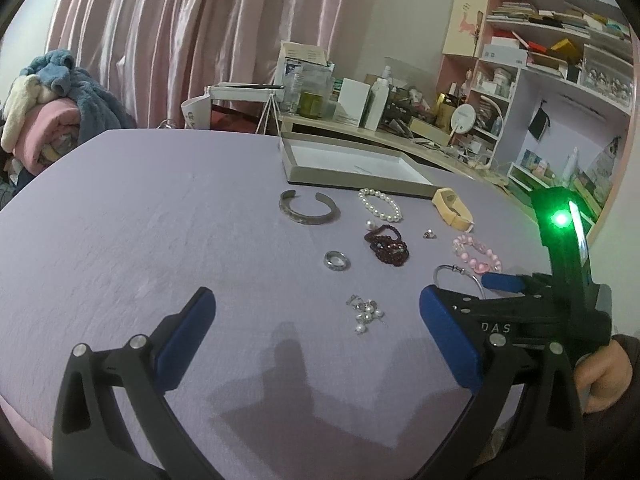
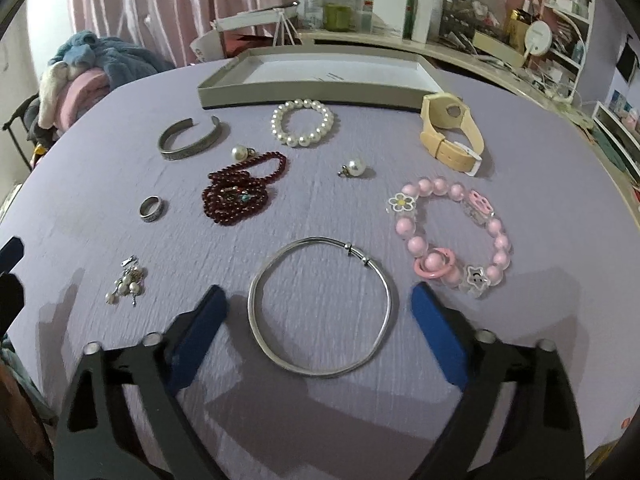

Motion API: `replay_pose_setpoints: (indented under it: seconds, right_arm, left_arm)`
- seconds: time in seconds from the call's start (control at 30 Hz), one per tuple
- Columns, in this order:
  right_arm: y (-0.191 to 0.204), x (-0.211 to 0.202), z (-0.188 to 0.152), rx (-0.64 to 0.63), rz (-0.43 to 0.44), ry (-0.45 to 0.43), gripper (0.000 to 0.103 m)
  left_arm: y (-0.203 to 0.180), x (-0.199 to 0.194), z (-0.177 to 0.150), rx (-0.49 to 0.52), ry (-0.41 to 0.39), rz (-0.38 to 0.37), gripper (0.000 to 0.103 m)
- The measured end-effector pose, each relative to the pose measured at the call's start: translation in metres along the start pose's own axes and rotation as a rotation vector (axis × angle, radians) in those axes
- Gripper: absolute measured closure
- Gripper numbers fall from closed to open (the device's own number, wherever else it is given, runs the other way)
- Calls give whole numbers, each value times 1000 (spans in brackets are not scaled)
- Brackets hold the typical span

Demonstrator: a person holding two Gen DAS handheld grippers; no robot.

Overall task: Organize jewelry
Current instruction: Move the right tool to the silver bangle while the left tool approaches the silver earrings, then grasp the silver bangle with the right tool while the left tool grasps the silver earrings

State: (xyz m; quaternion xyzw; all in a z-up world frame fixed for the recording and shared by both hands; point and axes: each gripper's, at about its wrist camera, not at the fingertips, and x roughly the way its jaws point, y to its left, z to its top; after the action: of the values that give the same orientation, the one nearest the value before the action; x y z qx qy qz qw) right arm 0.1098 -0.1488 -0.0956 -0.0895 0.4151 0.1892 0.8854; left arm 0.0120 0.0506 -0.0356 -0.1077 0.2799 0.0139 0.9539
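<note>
A thin silver bangle (image 2: 254,304) lies flat on the lilac cloth between the fingers of my right gripper (image 2: 318,292). Its blue pads stand apart from the bangle on both sides, so it is open. To the right lies a pink bead bracelet (image 2: 452,232), and further back a beige watch (image 2: 448,132), a pearl bracelet (image 2: 302,122), dark red beads (image 2: 240,192), a silver cuff (image 2: 188,138) and a ring (image 2: 152,208). My left gripper (image 1: 316,294) hovers open, holding nothing, with small pearl earrings (image 1: 366,314) on the cloth ahead of it.
An open shallow grey box (image 2: 304,94) with a white floor stands at the back of the table. Two loose pearl charms (image 2: 354,168) lie among the jewelry. A cluttered desk (image 1: 360,130) and shelves (image 1: 560,40) stand behind, with piled blankets (image 1: 52,112) at the left.
</note>
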Motion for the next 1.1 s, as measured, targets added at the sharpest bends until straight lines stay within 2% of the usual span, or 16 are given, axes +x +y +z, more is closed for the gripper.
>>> replay_pose_setpoints:
  seconds: [0.03,0.37,0.73,0.83,0.9,0.97,1.03,1.1]
  right_arm:
    - [-2,-2,1,3,3,-6,31]
    - [-9,-9,-8,-28,54,-37,32]
    - [-40,-19,-22,34,58,-58,32]
    - [-44,-21,-24,49,67,-65,32]
    - [-47,-21,-23,57,76,-70,32]
    - [-48,-22,-24,60,81,-73,32]
    - [-49,-21,-25,64,88,-74,32]
    - [-50,-22,-26,70,92,-75,32]
  left_arm:
    - [-1,1,0,5,2,0,2]
    - [-20,22,1,56,67,5,2]
    - [-41,55,4,81,149,34,20]
    - [-47,67,3,89,184,60,31]
    - [-50,75,1,87,218,75,42]
    - [-53,77,0,108,220,102,48]
    - [-56,78,-1,119,217,113,62]
    - [-57,78,-1,124,213,120,88]
